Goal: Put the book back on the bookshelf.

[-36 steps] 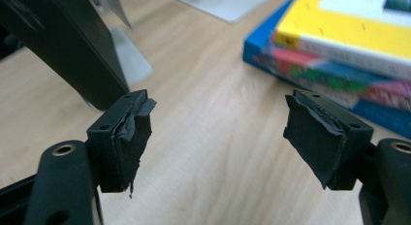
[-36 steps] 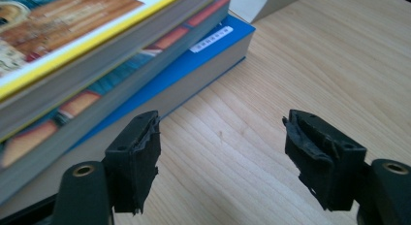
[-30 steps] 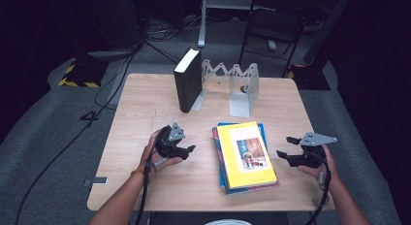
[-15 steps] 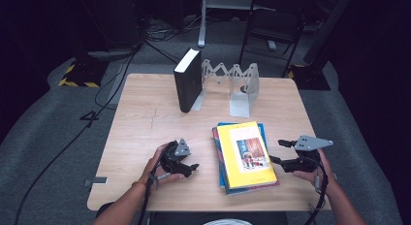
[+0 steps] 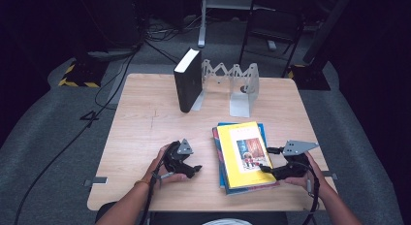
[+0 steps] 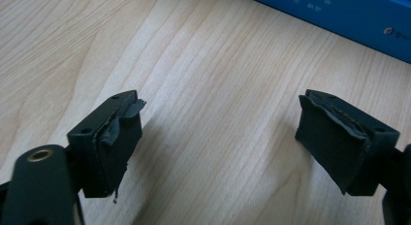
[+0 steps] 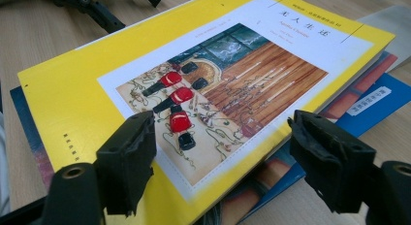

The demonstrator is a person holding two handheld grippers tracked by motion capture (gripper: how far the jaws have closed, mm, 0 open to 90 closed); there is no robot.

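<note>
High view: wooden table (image 5: 145,118) (dark room)

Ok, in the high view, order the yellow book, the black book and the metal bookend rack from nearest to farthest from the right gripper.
From the right gripper:
1. Yellow book, top of the flat stack, right beside the jaws.
2. Metal bookend rack, at the table's far side, straight ahead.
3. Black book, upright, far side, left of the rack.

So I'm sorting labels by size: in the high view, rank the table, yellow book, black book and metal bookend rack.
1. table
2. yellow book
3. metal bookend rack and black book look alike; unranked.
</note>
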